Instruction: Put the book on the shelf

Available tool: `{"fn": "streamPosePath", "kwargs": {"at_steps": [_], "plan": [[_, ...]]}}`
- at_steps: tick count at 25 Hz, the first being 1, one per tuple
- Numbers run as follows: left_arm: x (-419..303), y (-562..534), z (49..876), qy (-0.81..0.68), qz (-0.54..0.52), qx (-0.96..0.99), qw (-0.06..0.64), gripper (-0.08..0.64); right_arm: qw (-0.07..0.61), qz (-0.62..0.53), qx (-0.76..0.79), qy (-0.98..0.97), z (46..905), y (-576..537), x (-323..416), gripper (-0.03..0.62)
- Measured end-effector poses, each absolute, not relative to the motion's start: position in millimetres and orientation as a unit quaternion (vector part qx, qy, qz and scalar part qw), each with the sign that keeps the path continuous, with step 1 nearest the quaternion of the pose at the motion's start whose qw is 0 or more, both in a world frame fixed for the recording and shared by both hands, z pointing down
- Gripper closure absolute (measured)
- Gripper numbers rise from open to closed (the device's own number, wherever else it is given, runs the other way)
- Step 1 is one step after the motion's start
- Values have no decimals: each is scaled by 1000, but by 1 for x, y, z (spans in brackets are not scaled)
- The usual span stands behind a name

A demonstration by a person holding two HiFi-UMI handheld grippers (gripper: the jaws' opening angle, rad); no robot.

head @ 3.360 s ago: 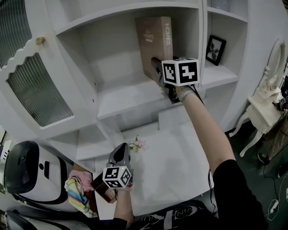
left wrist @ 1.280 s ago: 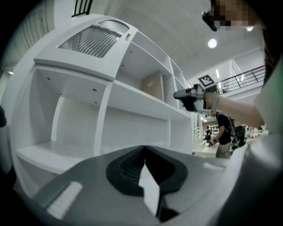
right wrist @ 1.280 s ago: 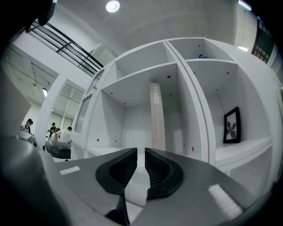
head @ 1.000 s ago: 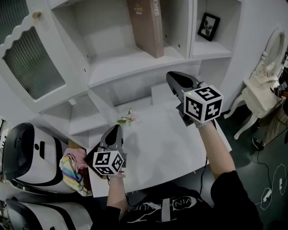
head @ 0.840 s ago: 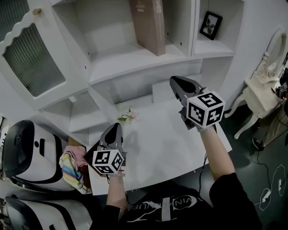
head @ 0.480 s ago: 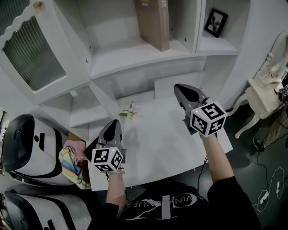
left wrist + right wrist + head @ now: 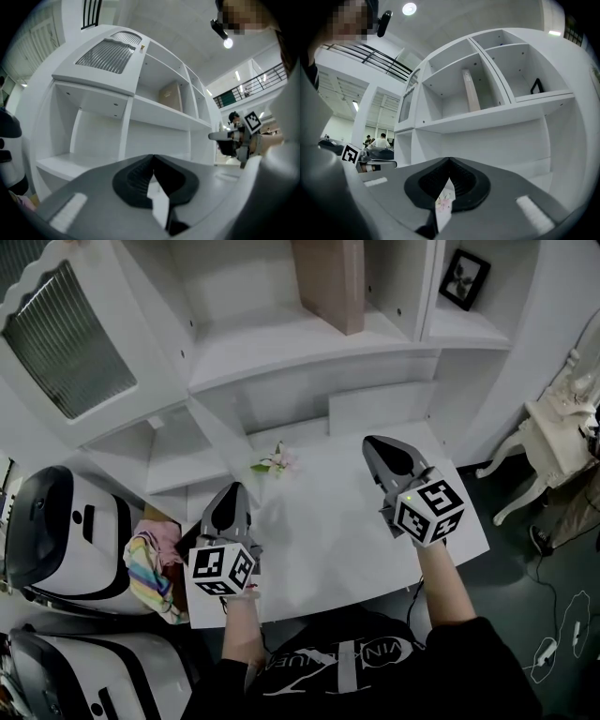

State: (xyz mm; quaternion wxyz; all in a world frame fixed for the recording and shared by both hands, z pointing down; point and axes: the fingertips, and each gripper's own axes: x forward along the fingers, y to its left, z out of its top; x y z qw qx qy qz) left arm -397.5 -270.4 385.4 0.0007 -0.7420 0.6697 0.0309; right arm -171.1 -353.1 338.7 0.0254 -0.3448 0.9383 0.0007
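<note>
— Since the right gripper was up at the book a few seconds back, where does it stand now?

— Down and clear. It has come off the shelf and hangs low over the white table, well apart from the book. Its jaws are pressed together with nothing between them (its own view shows only the tabletop and a small flower sprig through the slit).

— And the book itself?

— It is on the shelf, toward the right side of the wide compartment. It looks upright as far as the views tell, though the head view cuts off its top. Neither gripper touches it, so it stands on its own. A framed picture sits in the next compartment to the right.

— Left gripper?

— The left gripper is much where it was a second ago, over the near left part of the table. Its jaws are closed on nothing. It looks to have no part in the placing.

— So what does the change mean for the task?

— My reading is that the placing is done and the right hand's descent is the withdrawal. The book has kept its place through every look since the hand let go. One caution: it is a tall book with no neighbour to lean on and could tip if the unit is knocked. Nothing suggests that now.
</note>
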Motion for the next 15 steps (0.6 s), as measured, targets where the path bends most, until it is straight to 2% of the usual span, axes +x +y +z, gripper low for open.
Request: {"fn": "streamPosePath", "kwargs": {"at_steps": [15], "plan": [[-418, -266, 391, 697, 17, -716, 18, 560, 24, -18, -346, 938, 371, -362, -174, 586]]}}
